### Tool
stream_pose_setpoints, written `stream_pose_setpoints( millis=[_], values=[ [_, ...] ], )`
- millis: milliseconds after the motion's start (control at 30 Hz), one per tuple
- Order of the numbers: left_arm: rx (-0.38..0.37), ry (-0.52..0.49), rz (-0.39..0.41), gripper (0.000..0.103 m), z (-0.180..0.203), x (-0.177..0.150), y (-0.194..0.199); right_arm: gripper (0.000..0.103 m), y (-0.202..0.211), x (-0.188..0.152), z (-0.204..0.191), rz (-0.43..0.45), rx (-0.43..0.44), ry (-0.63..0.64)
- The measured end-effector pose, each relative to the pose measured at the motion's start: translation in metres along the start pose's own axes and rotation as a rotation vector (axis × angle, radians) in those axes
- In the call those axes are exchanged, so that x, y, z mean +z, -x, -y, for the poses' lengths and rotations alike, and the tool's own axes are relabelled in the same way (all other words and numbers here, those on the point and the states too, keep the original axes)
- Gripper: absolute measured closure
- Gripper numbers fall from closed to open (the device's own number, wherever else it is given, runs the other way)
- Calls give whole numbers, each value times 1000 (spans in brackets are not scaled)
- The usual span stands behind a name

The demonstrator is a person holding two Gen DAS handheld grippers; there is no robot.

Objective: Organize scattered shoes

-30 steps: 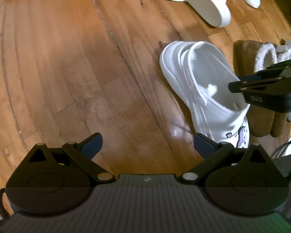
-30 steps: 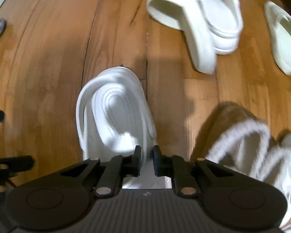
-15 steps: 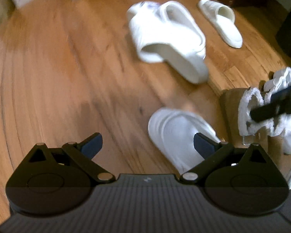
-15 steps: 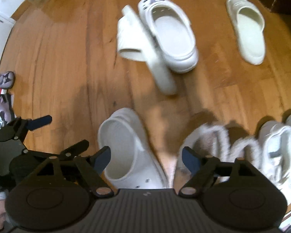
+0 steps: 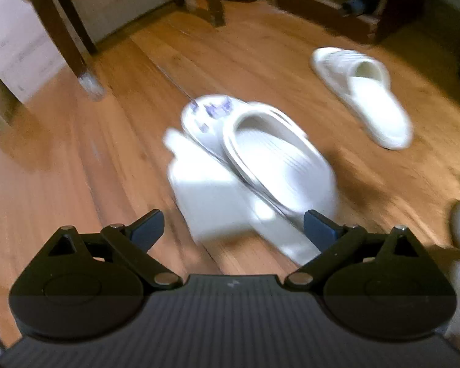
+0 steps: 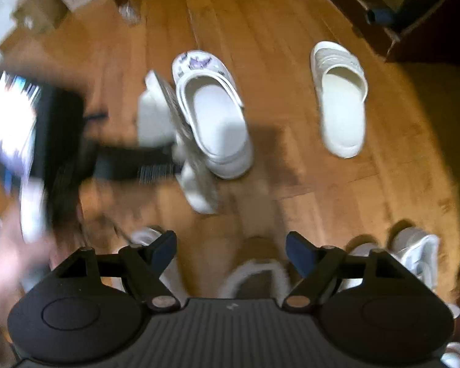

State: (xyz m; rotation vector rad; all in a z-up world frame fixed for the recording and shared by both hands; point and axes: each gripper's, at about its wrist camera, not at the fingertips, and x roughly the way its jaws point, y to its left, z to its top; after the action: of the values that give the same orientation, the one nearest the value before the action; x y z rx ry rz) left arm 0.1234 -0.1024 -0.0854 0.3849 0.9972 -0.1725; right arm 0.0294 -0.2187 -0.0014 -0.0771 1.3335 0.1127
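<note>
My left gripper [image 5: 233, 230] is open and empty, low over the wooden floor. Just beyond it a white clog with purple charms [image 5: 260, 153] leans on a white slide lying on its side [image 5: 199, 196]. A cream slide [image 5: 365, 92] lies alone to the right. My right gripper [image 6: 231, 248] is open and empty, higher up. Its view shows the same clog [image 6: 214, 107], tipped slide [image 6: 156, 116] and cream slide [image 6: 340, 98]. The left gripper [image 6: 174, 162] appears there as a black blur reaching the tipped slide.
Directly under my right gripper sit a tan fleece-lined slipper [image 6: 254, 266], white sneakers [image 6: 414, 254] and the toe of another white clog [image 6: 144, 234]. Dark table legs [image 5: 70, 30] stand at the back left. Low dark furniture [image 5: 337, 3] lines the back right.
My right gripper opened, let go of the near white clog and rose away from it. My left gripper swung up and forward from that clog toward the far clog and tipped slide.
</note>
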Motion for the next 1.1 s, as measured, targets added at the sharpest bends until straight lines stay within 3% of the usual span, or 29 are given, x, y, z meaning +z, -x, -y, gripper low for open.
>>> stream_pose_setpoints(
  millis=[67,167,367,433,500,733,800,867,933,967,1100],
  values=[
    [27,-29,-6,13,3,14,-14,30,-4,1,-3,-2,-28,31],
    [28,-76,-17,13,5,31,-31,28,-20,7,12,-34,-4,-36],
    [36,-65,-7,13,7,56,-48,23,-58,17,60,-82,97,-304],
    [85,-119,-28,22,19,61,-65,23,-64,14,67,-95,98,-347],
    [131,-139,-87,50,28,62,-81,23,-67,9,72,-113,84,-373],
    [219,-73,-132,49,43,61,-111,17,-35,6,67,-72,141,-319],
    [251,-51,-138,39,47,61,-117,16,-28,9,68,-57,147,-320],
    [268,-51,-146,39,52,60,-122,16,-23,11,71,-45,155,-329],
    [279,-69,-158,75,58,59,-123,16,-19,14,73,-39,165,-339],
    [282,-70,-161,86,58,59,-123,16,-18,15,74,-37,169,-338],
    [221,53,-132,89,45,61,-108,15,-13,17,80,-28,164,-336]
  ],
)
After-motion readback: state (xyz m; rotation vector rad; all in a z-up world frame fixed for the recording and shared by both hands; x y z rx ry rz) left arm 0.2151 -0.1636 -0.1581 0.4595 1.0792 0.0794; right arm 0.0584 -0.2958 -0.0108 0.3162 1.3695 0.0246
